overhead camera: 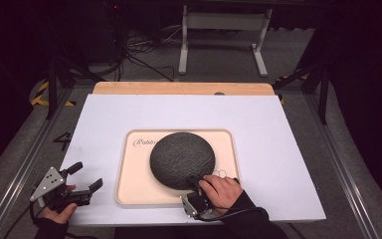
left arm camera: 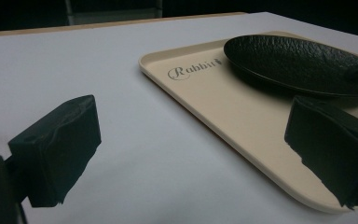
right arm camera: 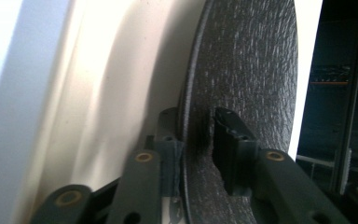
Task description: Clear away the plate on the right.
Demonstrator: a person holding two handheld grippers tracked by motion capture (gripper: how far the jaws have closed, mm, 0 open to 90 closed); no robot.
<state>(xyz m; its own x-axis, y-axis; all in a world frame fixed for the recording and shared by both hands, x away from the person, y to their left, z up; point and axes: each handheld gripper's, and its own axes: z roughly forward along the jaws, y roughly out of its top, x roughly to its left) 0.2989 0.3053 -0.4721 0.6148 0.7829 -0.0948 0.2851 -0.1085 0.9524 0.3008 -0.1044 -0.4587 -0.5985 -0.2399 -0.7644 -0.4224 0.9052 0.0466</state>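
Right gripper jaws straddle black plate rim on cream tray, 1 pad just clear — left gripper wide open, empty

tray print part hidden by plate | right gripper tips under hand

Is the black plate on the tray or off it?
On it: the black plate sits inside the cream tray, its near edge between the right gripper jaws.
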